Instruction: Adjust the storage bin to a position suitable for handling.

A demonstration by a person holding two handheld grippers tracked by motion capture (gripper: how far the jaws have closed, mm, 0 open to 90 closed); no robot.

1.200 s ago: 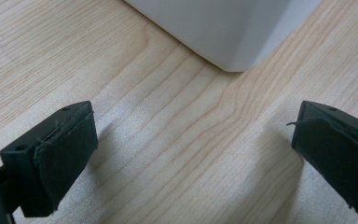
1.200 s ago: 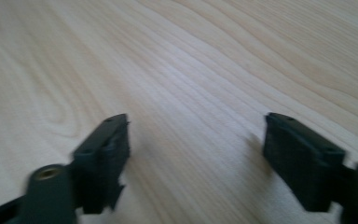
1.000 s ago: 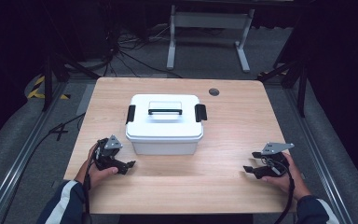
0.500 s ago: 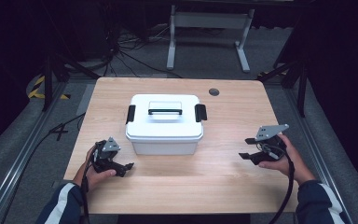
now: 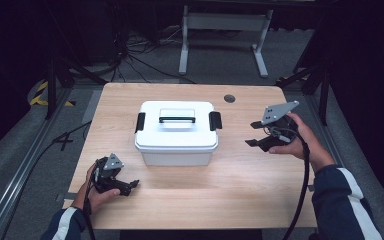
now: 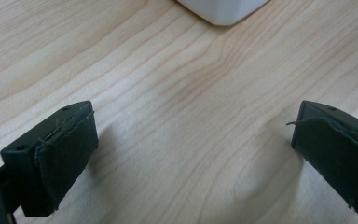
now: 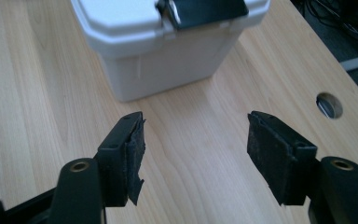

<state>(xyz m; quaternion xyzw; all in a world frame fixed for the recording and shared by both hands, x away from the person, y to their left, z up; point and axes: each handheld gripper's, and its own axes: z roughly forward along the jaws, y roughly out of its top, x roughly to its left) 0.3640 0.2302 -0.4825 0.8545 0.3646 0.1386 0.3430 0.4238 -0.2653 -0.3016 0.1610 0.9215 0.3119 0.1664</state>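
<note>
Pale wood tabletop point(image 5: 240, 185) under dark studio surroundings, with cables and a metal stand on the floor beyond: a white lidded box point(image 5: 176, 132) sits at its centre, black latches point(image 5: 215, 120) at both ends and a dark handle point(image 5: 177, 119) on the lid. Since a second ago your right gripper point(image 5: 254, 133) has lifted off the near right part of the tabletop and now hangs in the air beside the box's right end, pointing at that latch; its jaws have just been closing a little, yet stand well apart with nothing between them. Your left gripper point(image 5: 130, 186) has hardly shifted and rests low near the front left corner of the box, jaws spread wide over bare wood, gripping nothing. In the left gripper view the box is cut off at the top edge, a mere corner point(image 6: 223, 10). In the right gripper view the lid runs out of frame, and the round cable hole point(image 7: 329, 104) lies off to the side.
</note>
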